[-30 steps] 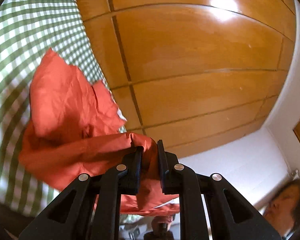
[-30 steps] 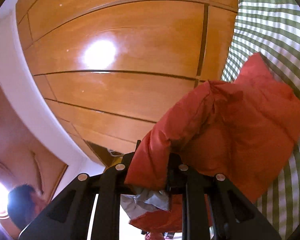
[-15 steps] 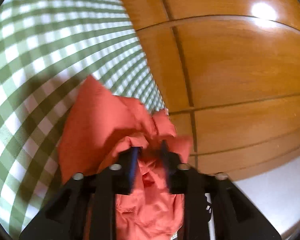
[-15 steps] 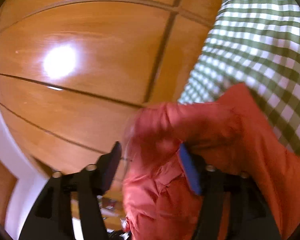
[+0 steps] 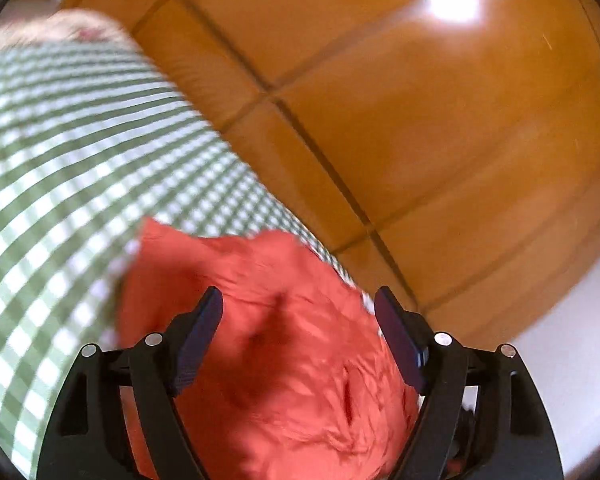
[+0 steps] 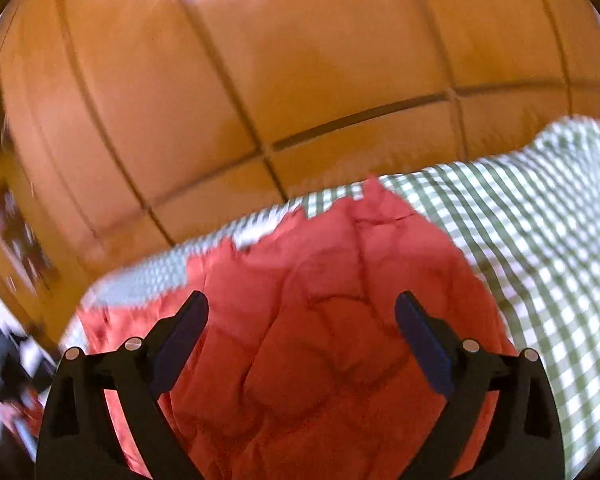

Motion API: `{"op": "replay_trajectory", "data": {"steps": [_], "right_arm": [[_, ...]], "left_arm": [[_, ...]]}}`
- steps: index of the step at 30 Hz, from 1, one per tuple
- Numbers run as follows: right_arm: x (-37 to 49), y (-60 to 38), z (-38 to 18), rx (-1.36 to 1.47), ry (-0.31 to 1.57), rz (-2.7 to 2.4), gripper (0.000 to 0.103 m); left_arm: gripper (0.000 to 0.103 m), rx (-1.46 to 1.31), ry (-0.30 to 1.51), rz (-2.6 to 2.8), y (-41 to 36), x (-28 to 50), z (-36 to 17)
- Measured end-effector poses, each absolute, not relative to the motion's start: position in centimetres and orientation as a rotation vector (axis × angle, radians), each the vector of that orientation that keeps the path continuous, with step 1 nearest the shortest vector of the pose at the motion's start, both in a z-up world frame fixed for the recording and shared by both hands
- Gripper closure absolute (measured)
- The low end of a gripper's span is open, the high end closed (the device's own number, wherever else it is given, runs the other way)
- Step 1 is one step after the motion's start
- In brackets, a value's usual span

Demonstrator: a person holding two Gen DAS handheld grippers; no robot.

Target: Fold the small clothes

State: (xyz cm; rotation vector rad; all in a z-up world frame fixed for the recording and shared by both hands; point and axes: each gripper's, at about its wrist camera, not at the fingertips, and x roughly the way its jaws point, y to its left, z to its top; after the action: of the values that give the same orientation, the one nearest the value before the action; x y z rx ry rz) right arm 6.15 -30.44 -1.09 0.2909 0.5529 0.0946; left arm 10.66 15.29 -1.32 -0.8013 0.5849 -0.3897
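Observation:
A crumpled red garment (image 5: pixel 284 340) lies on a green-and-white checked cloth (image 5: pixel 68 184) near its edge. In the left wrist view my left gripper (image 5: pixel 298 304) hovers over it with its jaws opening wide; the pads do not press the fabric. The right wrist view shows the same red garment (image 6: pixel 332 300) on the checked cloth (image 6: pixel 540 240), wrinkled and roughly bunched. My right gripper (image 6: pixel 300 304) is above it, its jaws still opening, with the fabric below and between the fingers but not pinched.
Glossy wooden floor boards (image 5: pixel 420 140) fill the space beyond the cloth's edge, with a bright light reflection. A white wall base (image 5: pixel 572 340) shows at the right of the left wrist view. Dark blurred objects (image 6: pixel 12 360) sit at the far left of the right wrist view.
Both grippers were shut on the red garment and held it up. Both have since opened and let it go, and it now rests on the checked cloth. Both views have rolled.

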Motion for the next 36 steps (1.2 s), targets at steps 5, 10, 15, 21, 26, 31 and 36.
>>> {"op": "replay_trajectory", "data": {"steps": [5, 10, 15, 21, 26, 31, 36], "right_arm": [[8.4, -27.3, -1.9, 0.117, 0.615, 0.08, 0.008], [12.9, -26.2, -4.1, -0.06, 0.692, 0.032, 0.009], [16.3, -28.5, -6.2, -0.031, 0.761, -0.003, 0.006], [17.0, -30.8, -7.8, 0.073, 0.74, -0.086, 0.006], [18.0, -31.6, -8.8, 0.112, 0.739, -0.107, 0.004], [18.4, -31.7, -9.5, 0.12, 0.725, -0.09, 0.002], [18.3, -31.2, -9.8, 0.099, 0.696, -0.104, 0.002]], "left_arm": [[0.026, -0.57, 0.689, -0.467, 9.6, 12.9, -1.2], [0.027, -0.422, 0.809, -0.399, 7.2, 17.1, -3.7], [0.027, -0.382, 0.844, -0.385, 6.6, 20.2, -5.2], [0.027, -0.278, 0.823, -0.351, 4.9, 22.5, -5.4], [0.022, -0.169, 0.778, -0.33, 3.1, 23.8, -6.9], [0.022, -0.193, 0.753, -0.339, 3.4, 23.5, -7.7], [0.022, -0.306, 0.766, -0.325, 4.3, 21.4, -5.5]]}}
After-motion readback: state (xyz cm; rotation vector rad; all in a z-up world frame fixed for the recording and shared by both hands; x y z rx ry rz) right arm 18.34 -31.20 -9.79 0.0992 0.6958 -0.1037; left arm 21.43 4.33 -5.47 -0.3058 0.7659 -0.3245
